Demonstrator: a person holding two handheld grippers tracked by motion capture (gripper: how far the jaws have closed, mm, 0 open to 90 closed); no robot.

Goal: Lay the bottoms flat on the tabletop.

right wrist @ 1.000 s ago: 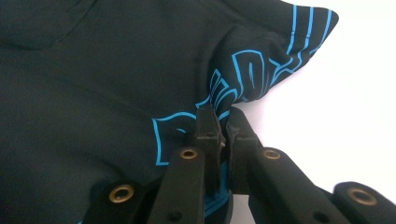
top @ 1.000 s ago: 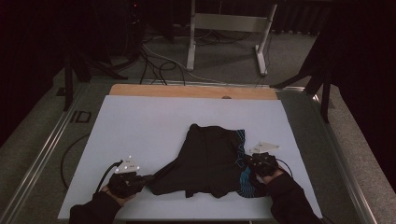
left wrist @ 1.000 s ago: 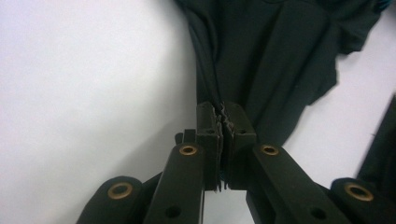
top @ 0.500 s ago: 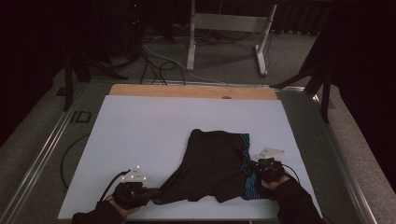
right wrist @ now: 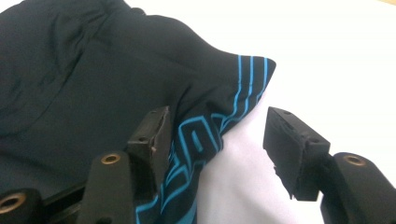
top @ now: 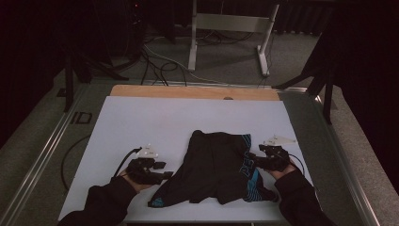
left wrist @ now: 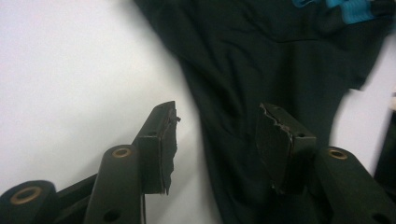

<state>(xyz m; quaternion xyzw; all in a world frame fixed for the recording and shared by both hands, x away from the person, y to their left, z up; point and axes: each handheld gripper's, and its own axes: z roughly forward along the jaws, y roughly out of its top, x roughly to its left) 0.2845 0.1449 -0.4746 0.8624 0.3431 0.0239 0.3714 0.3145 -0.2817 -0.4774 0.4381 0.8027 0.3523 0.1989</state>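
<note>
Now both claws gape, letting go the black garment [top: 216,167]

A black garment [top: 216,172] with bright blue stripes and lettering along one band is spread flat, slightly rumpled, on the white table surface [top: 155,120], toward the 6 o'clock edge in the high view. The blue-trimmed band [right wrist: 219,126] is seen along its 3 o'clock side, and a narrow corner with a blue tip is stretched out toward 7 o'clock.
</note>
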